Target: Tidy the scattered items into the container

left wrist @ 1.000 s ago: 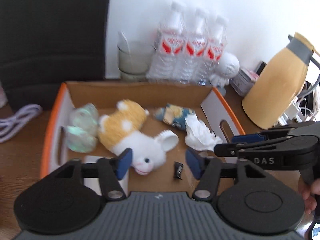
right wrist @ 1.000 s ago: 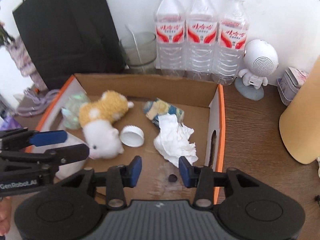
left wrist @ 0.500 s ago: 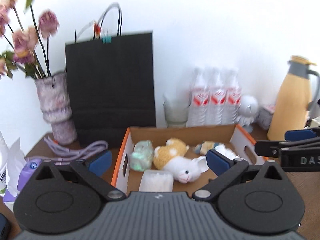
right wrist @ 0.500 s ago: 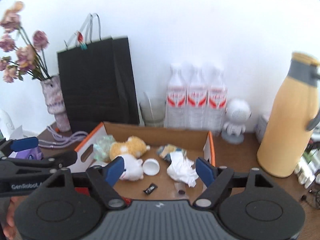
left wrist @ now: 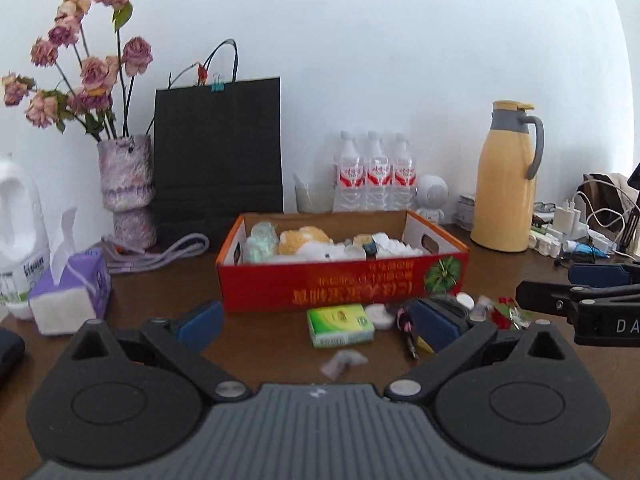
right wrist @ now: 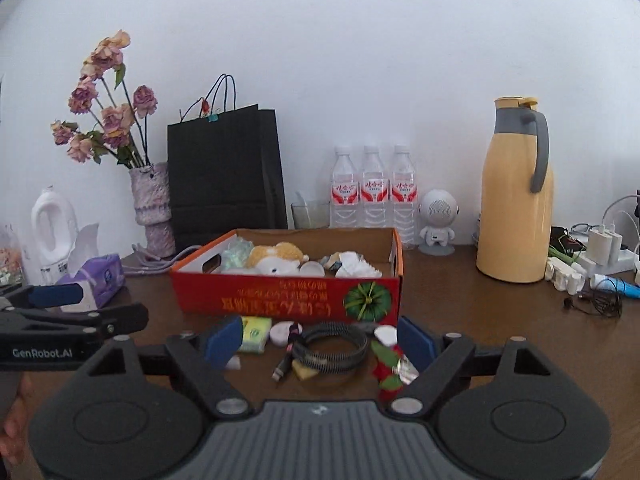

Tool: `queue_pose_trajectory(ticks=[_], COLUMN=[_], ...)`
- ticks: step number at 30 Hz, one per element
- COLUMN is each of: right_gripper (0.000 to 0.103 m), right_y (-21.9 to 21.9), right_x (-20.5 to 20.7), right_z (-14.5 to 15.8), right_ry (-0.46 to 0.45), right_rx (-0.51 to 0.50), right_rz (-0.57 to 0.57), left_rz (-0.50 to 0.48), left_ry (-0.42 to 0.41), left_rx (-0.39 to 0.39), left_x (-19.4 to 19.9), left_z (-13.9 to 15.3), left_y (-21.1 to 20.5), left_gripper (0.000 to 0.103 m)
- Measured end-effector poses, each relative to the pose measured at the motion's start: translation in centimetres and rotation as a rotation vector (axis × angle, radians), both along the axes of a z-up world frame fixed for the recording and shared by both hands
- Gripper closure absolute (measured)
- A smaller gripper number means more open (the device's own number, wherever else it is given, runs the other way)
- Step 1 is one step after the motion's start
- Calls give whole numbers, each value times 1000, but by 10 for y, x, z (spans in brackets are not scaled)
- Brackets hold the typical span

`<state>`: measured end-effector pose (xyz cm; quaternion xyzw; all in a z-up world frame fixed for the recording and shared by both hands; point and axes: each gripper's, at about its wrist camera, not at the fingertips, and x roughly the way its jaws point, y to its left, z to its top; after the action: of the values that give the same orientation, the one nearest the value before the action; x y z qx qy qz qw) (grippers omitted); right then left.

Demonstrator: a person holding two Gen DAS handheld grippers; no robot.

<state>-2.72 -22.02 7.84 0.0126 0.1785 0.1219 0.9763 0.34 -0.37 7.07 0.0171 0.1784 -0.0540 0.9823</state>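
Both my grippers have pulled back from the box (left wrist: 340, 284). Left gripper (left wrist: 316, 322) fingers are spread wide around the green packet (left wrist: 340, 320); right gripper (right wrist: 318, 340) fingers are wide around the coiled cable (right wrist: 330, 346) on the bench (right wrist: 480, 320).

home | wooden table (right wrist: 460, 292) | dried flowers in vase (left wrist: 124, 184) | thermos (right wrist: 516, 208) | water bottles (right wrist: 374, 192)

Plain white wall (right wrist: 360, 60) behind a dark wooden worktop (right wrist: 480, 320)
Even, soft daylight is cast across wall and worktop
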Motion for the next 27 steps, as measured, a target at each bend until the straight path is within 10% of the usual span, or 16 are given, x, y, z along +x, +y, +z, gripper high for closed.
queue_pose_trajectory(ticks=[11, 14, 21, 27], right_gripper=[21, 27, 50, 56], right_y=[2, 4, 13, 6], right_x=[-4, 5, 37, 77], right_z=[-22, -26, -28, -25], right_ry=[121, 144, 207, 240], right_rx=[-9, 6, -32, -106], right_rz=[22, 51, 109, 109], left_rz=[61, 33, -237, -351], left_ry=[129, 160, 251, 315], left_rx=[-4, -5, 67, 164], left_x=[-14, -3, 70, 125], left_z=[-28, -32, -42, -55], left_y=[17, 19, 0, -15], left_gripper=[1, 19, 48, 51])
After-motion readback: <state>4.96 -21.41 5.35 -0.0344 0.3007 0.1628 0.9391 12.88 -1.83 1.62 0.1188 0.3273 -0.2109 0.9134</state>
